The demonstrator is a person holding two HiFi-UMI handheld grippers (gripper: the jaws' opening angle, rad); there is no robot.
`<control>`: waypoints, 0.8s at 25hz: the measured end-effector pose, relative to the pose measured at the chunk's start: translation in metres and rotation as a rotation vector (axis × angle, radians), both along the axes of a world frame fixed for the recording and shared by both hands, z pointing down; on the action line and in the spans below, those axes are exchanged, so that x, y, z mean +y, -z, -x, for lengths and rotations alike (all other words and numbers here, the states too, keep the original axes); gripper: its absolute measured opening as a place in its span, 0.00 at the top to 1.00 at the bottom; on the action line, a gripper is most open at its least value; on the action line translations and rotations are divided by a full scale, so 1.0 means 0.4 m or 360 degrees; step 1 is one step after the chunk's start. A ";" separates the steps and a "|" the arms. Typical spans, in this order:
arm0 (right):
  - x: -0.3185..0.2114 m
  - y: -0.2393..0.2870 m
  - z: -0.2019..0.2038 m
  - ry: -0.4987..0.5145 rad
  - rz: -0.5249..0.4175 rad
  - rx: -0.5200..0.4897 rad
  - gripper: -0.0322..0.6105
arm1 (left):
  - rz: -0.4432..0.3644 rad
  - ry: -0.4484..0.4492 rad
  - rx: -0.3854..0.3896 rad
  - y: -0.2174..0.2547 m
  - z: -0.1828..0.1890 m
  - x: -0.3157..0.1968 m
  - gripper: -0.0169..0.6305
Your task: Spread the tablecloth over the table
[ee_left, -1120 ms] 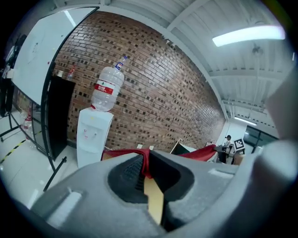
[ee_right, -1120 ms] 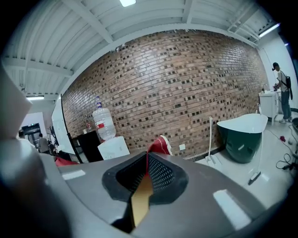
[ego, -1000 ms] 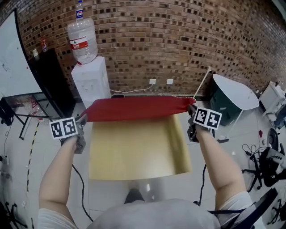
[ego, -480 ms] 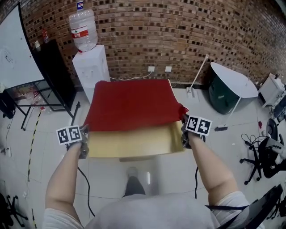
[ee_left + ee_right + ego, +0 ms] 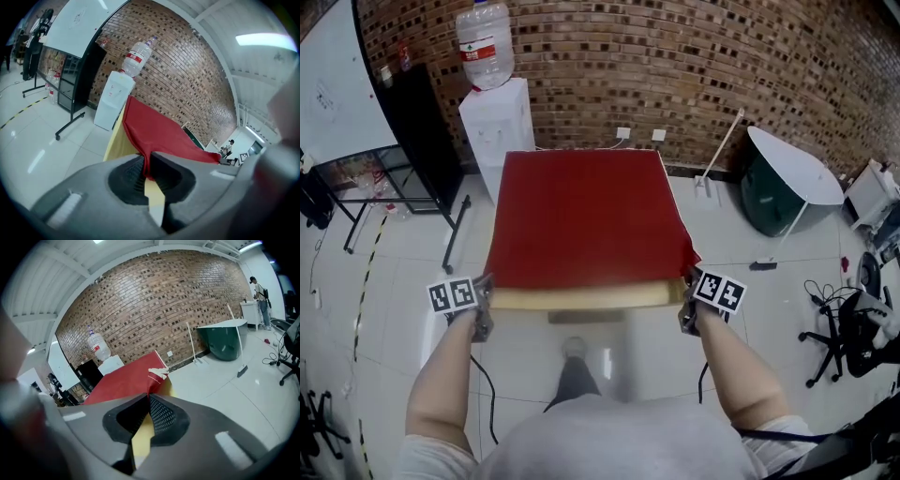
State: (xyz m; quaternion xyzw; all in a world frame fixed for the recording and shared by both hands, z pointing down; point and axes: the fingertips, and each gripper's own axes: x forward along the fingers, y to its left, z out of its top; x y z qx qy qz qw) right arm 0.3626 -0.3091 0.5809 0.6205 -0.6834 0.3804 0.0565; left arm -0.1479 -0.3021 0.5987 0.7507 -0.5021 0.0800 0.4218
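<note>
A red tablecloth (image 5: 586,216) with a yellow underside lies flat and spread out in front of me, hiding the table beneath. A yellow band (image 5: 586,297) shows along its near edge. My left gripper (image 5: 486,295) is shut on the near left corner. My right gripper (image 5: 685,286) is shut on the near right corner. In the left gripper view, red cloth (image 5: 159,133) runs from the closed left gripper (image 5: 146,164) with yellow beneath it. In the right gripper view, the right gripper (image 5: 147,405) pinches the cloth (image 5: 126,380) the same way.
A white water dispenser (image 5: 495,127) with a bottle (image 5: 485,42) stands behind the table's far left. A whiteboard (image 5: 337,94) and black stand (image 5: 417,122) are at left. A tipped green-and-white table (image 5: 787,187), a chair (image 5: 862,328) and floor cables are at right.
Both grippers have come toward me and down, drawing the cloth along. The red side now covers almost all of the yellow area that showed earlier.
</note>
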 end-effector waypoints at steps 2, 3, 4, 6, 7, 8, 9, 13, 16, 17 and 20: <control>0.028 -0.022 0.004 0.0012 0.0022 0.0004 0.94 | 0.0033 0.0021 0.0015 -0.020 0.006 0.025 0.96; 0.036 -0.031 0.008 0.0016 0.0031 0.0003 0.94 | 0.0042 0.0028 0.0016 -0.026 0.010 0.033 0.96; 0.043 -0.039 0.011 0.0017 0.0041 0.0003 0.94 | 0.0051 0.0034 0.0016 -0.033 0.014 0.041 0.96; 0.059 -0.057 0.014 0.0020 0.0062 0.0018 0.94 | 0.0080 0.0042 0.0010 -0.049 0.016 0.059 0.96; 0.068 -0.066 0.013 0.0023 0.0075 0.0032 0.94 | 0.0096 0.0042 0.0001 -0.059 0.016 0.069 0.96; 0.077 -0.076 0.012 0.0025 0.0086 0.0040 0.94 | 0.0110 0.0038 -0.0010 -0.068 0.016 0.076 0.96; 0.085 -0.085 0.012 0.0025 0.0095 0.0036 0.94 | 0.0120 0.0036 -0.0017 -0.076 0.016 0.081 0.96; 0.113 -0.112 0.016 0.0016 0.0103 -0.0079 0.94 | 0.0139 0.0059 0.0012 -0.105 0.025 0.100 0.96; 0.127 -0.130 0.016 0.0028 0.0108 -0.0070 0.93 | 0.0133 0.0078 0.0031 -0.119 0.030 0.111 0.94; 0.131 -0.133 0.014 0.0025 0.0107 -0.0069 0.93 | 0.0124 0.0090 0.0034 -0.122 0.031 0.114 0.94; 0.145 -0.144 0.008 0.0021 0.0133 -0.0077 0.92 | 0.0092 0.0160 0.0038 -0.124 0.048 0.124 0.90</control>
